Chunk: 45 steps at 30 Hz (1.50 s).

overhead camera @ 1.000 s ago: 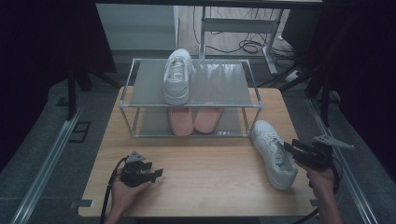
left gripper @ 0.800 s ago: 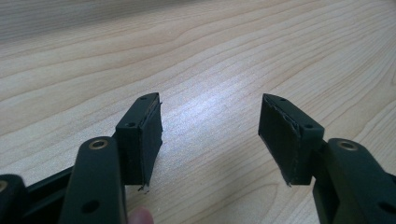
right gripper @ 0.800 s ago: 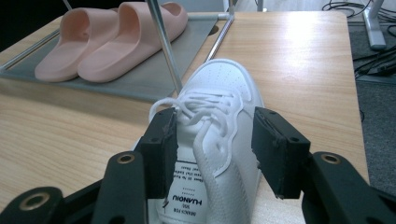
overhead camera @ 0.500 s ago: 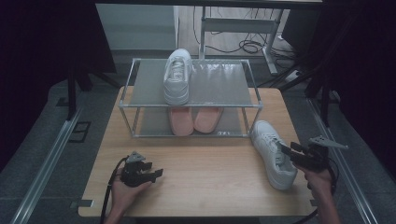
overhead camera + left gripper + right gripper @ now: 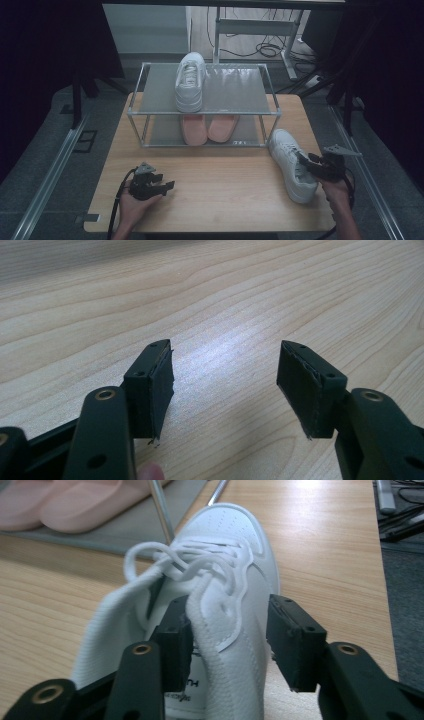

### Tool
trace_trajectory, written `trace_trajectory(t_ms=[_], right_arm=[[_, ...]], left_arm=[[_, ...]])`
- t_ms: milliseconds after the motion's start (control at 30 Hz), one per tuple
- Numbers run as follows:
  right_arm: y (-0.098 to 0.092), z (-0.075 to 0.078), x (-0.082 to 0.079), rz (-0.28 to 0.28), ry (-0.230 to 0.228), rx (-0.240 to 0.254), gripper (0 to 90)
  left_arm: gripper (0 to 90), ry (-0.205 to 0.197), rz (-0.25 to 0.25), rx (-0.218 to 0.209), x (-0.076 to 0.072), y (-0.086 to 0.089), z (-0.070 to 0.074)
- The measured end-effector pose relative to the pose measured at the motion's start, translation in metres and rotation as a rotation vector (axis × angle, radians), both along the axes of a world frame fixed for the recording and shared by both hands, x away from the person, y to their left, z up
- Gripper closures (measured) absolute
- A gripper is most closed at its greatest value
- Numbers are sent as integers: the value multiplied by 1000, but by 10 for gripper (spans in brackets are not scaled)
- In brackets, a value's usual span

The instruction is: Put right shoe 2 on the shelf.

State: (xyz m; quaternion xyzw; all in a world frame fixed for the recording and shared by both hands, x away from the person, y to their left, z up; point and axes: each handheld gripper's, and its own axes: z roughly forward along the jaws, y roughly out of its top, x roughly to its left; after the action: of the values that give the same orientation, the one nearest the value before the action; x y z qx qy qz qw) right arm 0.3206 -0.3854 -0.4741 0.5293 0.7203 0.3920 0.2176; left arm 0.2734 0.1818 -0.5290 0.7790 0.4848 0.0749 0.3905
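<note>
While closing, right claw [image 5: 227, 635] seemingly straddles sneaker [image 5: 220, 580].

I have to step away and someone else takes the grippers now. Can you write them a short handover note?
Right gripper: jaws have just been closing around one side wall of the white sneaker on the table, one jaw inside the opening, one outside; the outer pad has not yet met the shoe, so no grip yet.
Left gripper: open, idle, resting low over the table, nothing between its jaws.
Rack: the other white sneaker lies on the top shelf; pink slippers on the lower shelf.
Done: one sneaker shelved.
Left, probably: finish the grip, lift this sneaker and set it beside its partner on top.
</note>
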Motion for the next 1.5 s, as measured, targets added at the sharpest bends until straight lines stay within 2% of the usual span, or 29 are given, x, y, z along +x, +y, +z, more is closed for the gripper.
trace_trajectory(t_ms=[100, 200, 367, 667, 967, 1267, 1500], right_arm=[[0, -1, 2, 2, -2, 12, 579], [2, -1, 2, -7, -4, 4, 618], [6, -1, 1, -41, -6, -37, 696], [5, -1, 0, -66, -14, -35, 803], [-4, -4, -7, -94, -35, 93, 821], [-14, 5, -35, -87, -94, 202, 824], [-8, 13, -57, -59, -123, 217, 823]], left_arm=[[401, 2, -1, 0, 0, 0, 0], [401, 4, -5, 4, 0, -1, -1], [400, 3, -5, 3, 0, -1, -1], [399, 5, -2, 4, 0, -1, -1], [399, 5, 0, 3, 1, 1, -1], [399, 4, -6, 5, 1, -1, -1], [399, 5, -2, 2, 1, 0, -1]])
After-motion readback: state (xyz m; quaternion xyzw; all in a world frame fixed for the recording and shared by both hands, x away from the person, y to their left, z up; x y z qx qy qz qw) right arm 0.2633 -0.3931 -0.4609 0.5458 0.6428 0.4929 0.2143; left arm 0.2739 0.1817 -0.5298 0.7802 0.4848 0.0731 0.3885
